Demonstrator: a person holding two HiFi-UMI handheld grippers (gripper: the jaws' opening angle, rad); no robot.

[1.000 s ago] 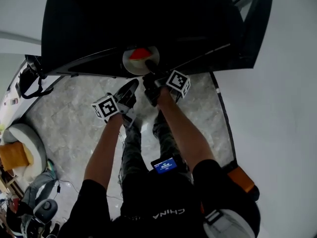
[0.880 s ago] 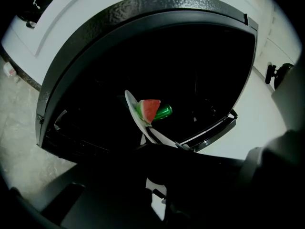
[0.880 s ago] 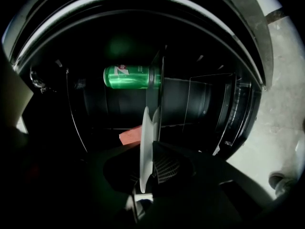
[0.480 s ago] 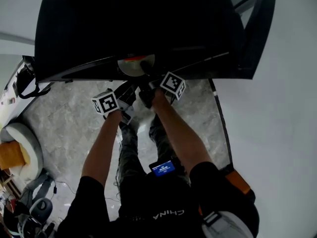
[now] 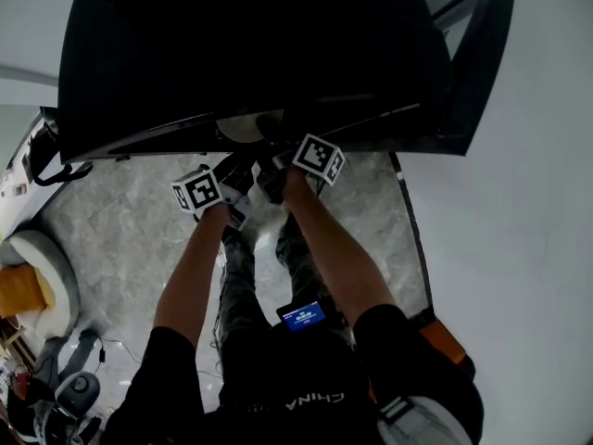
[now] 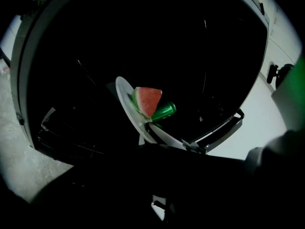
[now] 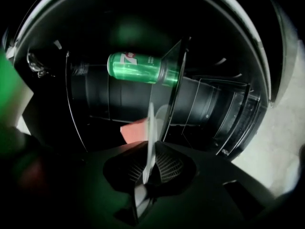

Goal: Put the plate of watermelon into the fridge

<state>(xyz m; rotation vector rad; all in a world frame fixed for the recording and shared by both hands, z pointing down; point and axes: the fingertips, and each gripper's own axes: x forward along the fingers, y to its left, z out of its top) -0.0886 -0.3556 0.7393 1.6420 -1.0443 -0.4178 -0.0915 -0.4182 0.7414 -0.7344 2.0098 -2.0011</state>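
Right hand-held gripper [image 7: 147, 173] on thin plate [image 7: 151, 123]

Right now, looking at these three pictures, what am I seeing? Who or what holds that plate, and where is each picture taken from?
There is no robot here. A person holds a two-jaw gripper in each hand. The head view comes from a camera on the person's head, looking down at their arms, the floor and the open black fridge. The other two come from cameras riding on the grippers. The right gripper is clamped on the rim of a white plate, which its own view shows edge-on. A watermelon slice lies on the plate, and a green can sits deeper inside the fridge. The left gripper is beside the right one; its jaws are too dark to read.
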